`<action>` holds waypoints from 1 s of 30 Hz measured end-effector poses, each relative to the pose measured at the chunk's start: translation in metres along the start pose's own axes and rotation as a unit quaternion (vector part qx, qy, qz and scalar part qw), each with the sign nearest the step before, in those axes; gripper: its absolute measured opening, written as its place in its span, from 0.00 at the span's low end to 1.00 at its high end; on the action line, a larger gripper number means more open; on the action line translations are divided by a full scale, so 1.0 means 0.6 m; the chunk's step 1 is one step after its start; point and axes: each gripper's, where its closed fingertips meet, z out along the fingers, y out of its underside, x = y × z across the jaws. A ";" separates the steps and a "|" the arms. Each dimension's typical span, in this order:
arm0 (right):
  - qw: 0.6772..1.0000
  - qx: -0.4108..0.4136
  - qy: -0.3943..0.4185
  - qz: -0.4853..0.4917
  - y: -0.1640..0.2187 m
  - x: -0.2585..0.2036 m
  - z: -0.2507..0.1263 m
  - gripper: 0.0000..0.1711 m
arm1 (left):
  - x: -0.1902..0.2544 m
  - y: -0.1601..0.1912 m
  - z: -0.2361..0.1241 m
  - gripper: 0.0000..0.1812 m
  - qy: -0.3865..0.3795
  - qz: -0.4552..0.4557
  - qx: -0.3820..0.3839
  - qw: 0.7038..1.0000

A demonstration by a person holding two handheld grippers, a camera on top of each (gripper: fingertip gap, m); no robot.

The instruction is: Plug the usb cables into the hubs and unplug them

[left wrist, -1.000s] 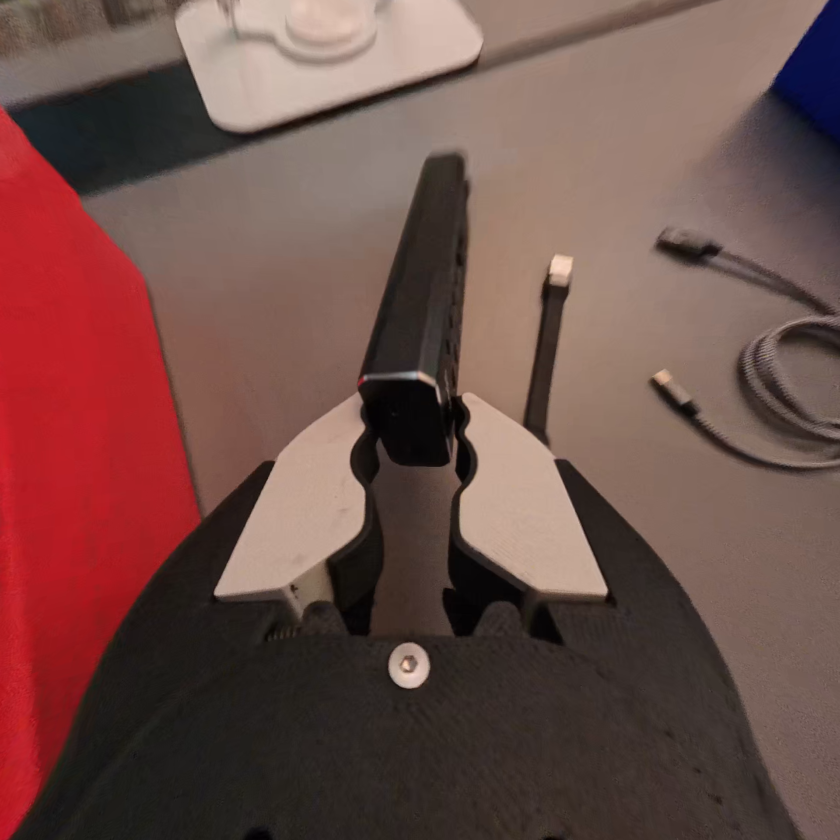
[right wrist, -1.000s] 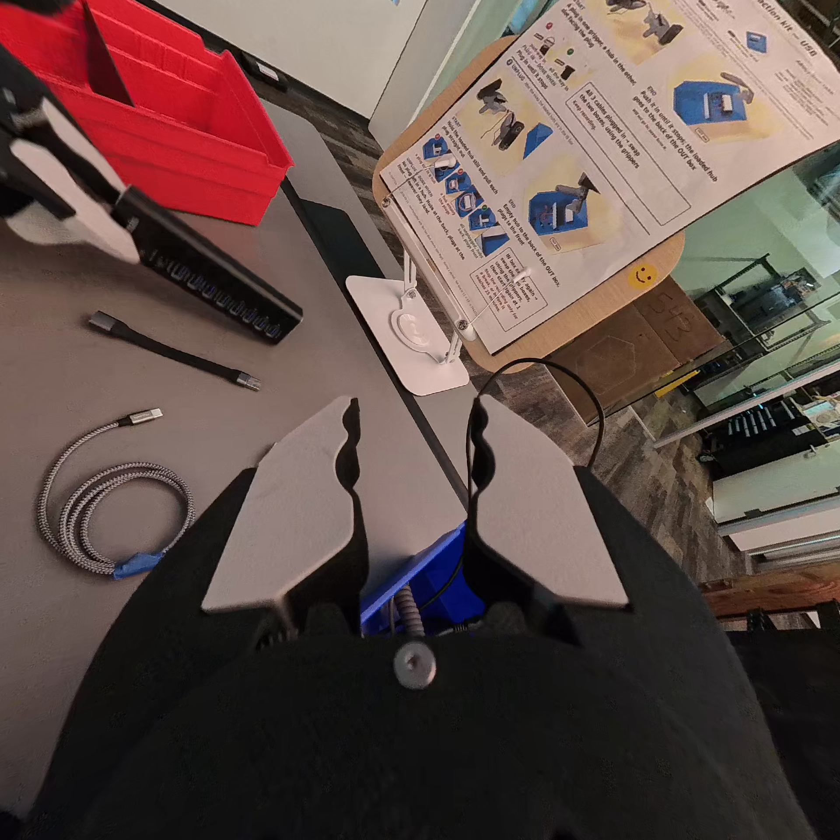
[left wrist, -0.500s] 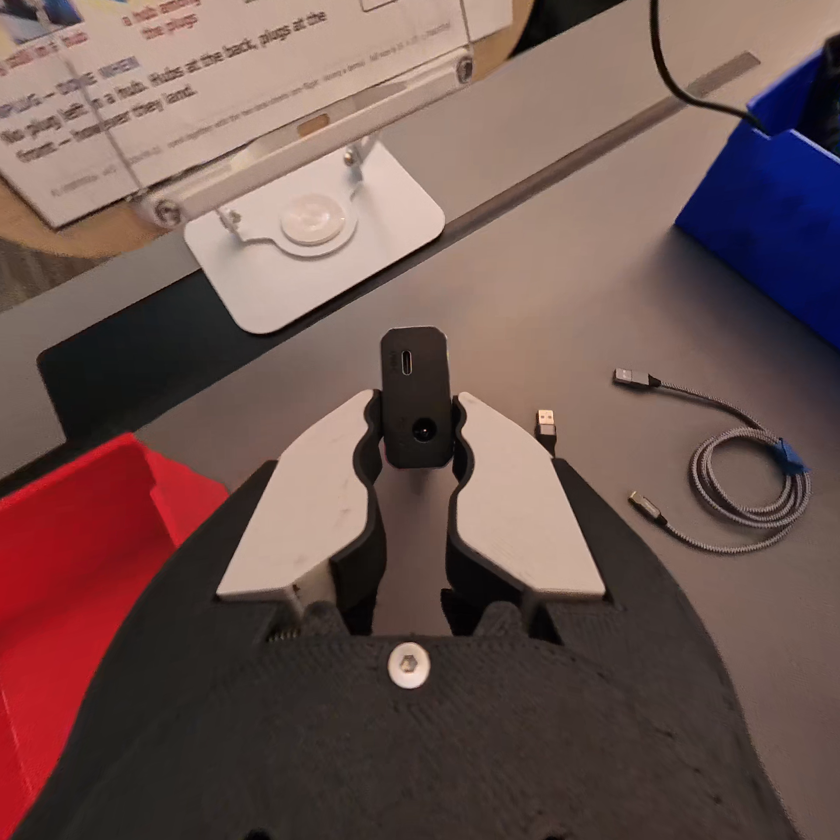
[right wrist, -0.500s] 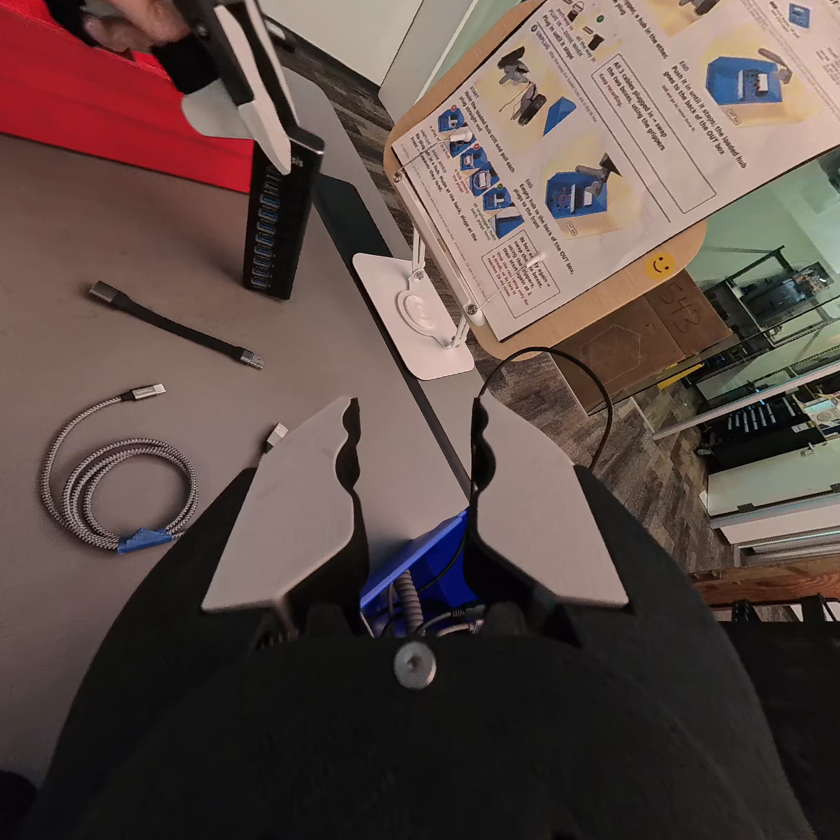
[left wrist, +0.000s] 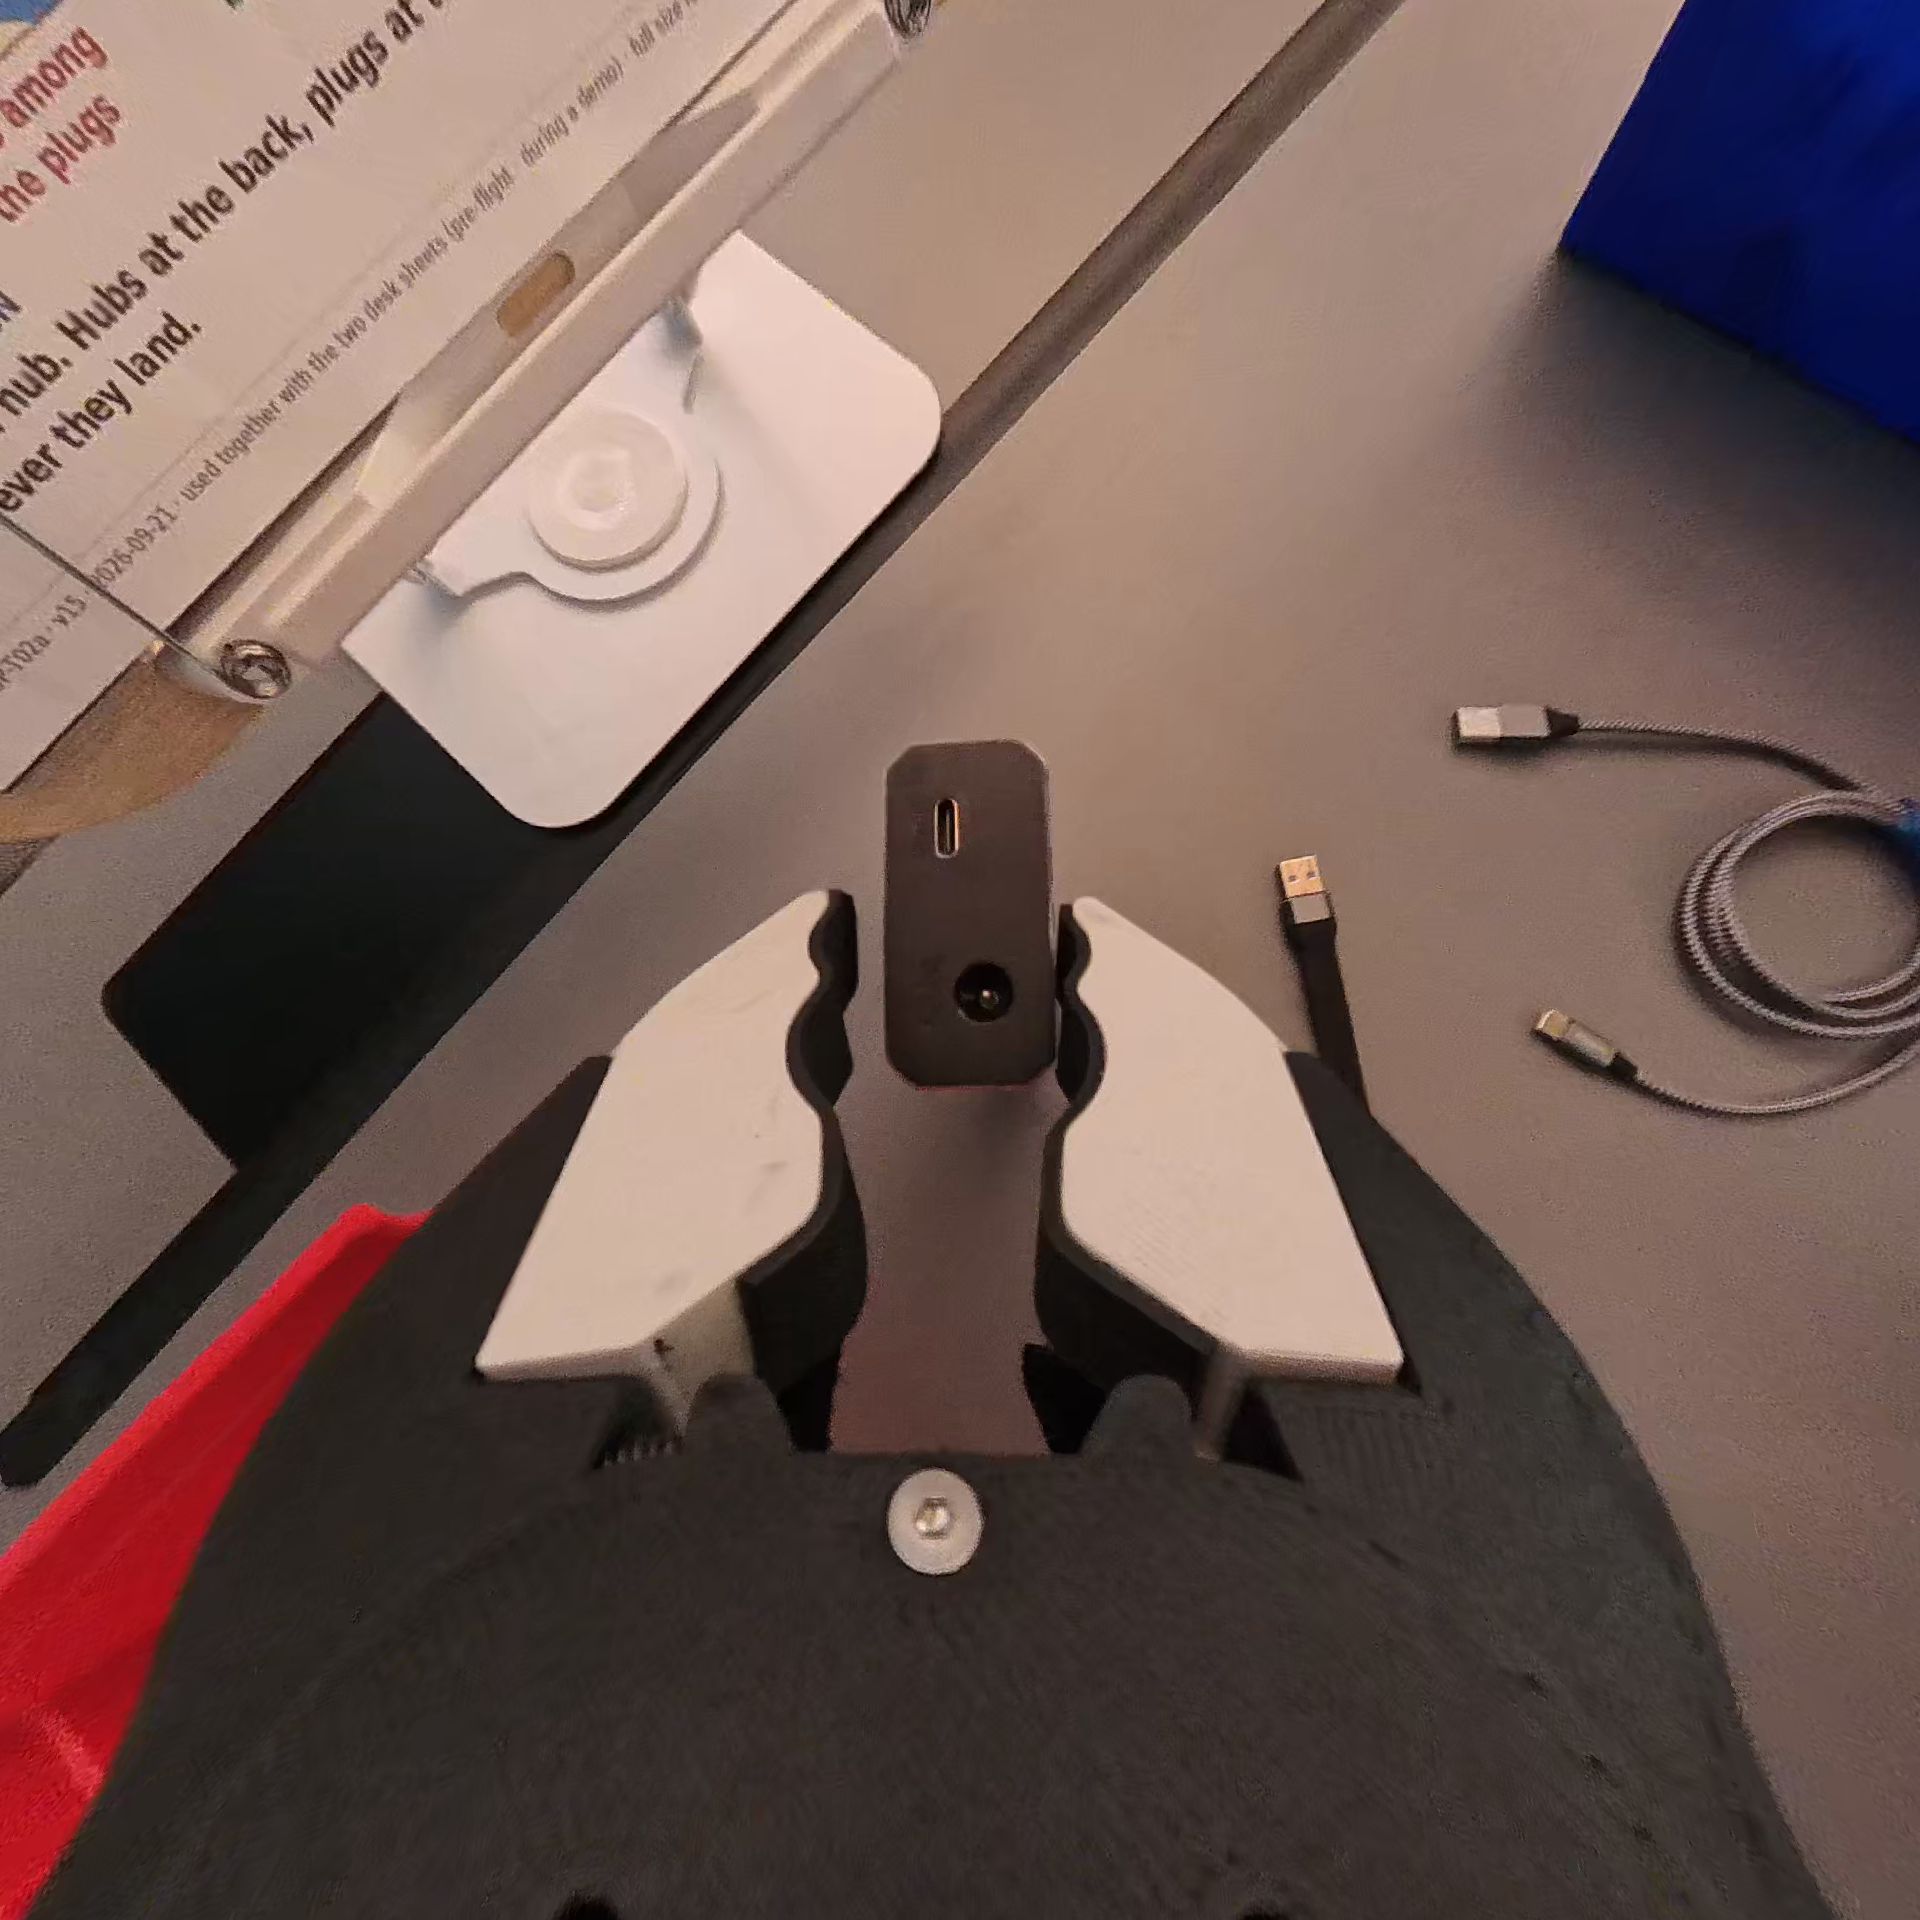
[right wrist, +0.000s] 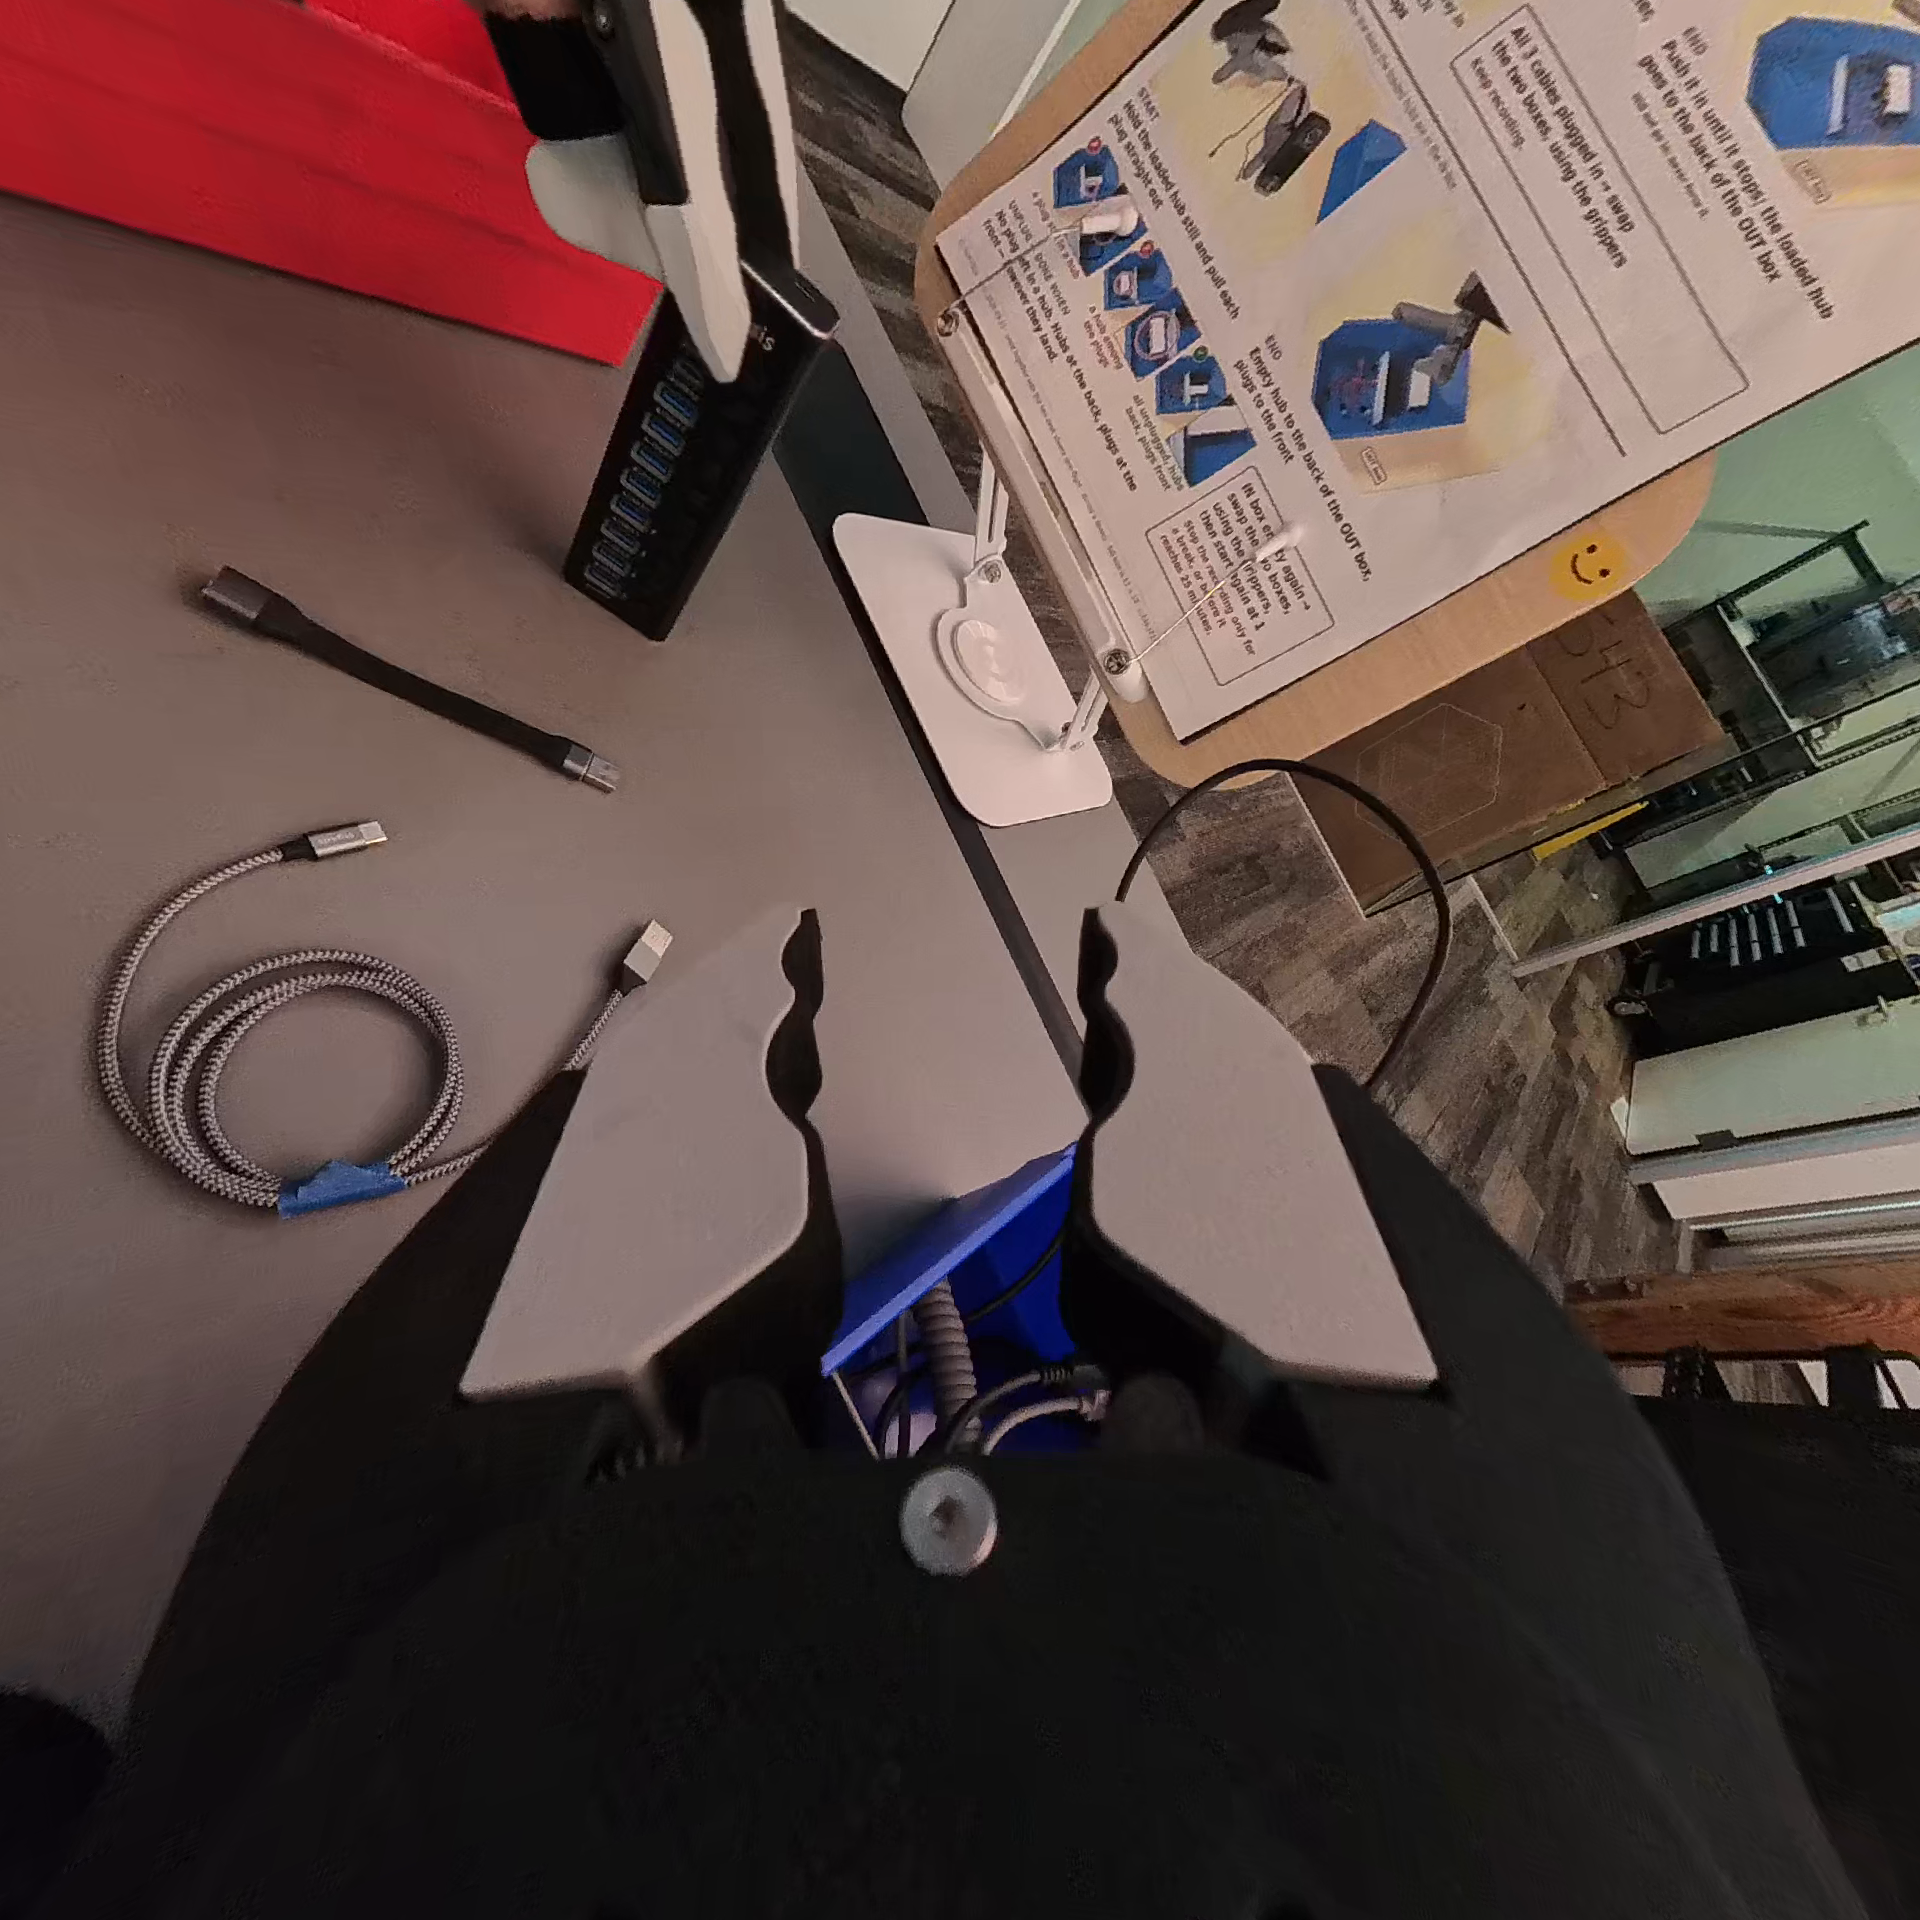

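A black USB hub (left wrist: 966,914) stands on end on the grey table, also seen in the right wrist view (right wrist: 686,468) with its row of blue ports facing left. My left gripper (left wrist: 956,925) sits around the hub's top end with its jaws slightly parted. The right finger touches the hub and a thin gap shows at the left finger. It also shows from the right wrist view (right wrist: 727,312). My right gripper (right wrist: 945,935) is open and empty above the table edge. A short black cable (right wrist: 416,681) and a coiled braided cable (right wrist: 281,1070) lie loose on the table.
A red bin (right wrist: 312,177) stands behind the hub at the left. A blue bin (right wrist: 966,1247) with cables lies under my right gripper. A white stand (right wrist: 977,675) holding an instruction sheet (right wrist: 1455,312) sits at the table's far edge.
My left gripper swung the hub from lying flat to standing on end, then lowered it to the table. Its jaws have widened a little. My right gripper barely moved.
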 end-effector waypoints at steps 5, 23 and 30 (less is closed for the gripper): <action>1.000 0.000 -0.001 0.000 0.000 -0.002 0.000 0.28 | 0.004 0.011 0.008 0.23 0.001 -0.001 -0.004 1.000; 0.999 0.030 0.024 0.019 -0.012 0.024 -0.028 0.30 | 0.126 0.118 -0.107 0.37 -0.083 -0.127 0.189 0.970; 0.999 0.050 0.014 0.009 -0.038 0.009 -0.031 0.30 | 0.218 0.210 0.014 0.31 -0.021 -0.129 0.054 0.990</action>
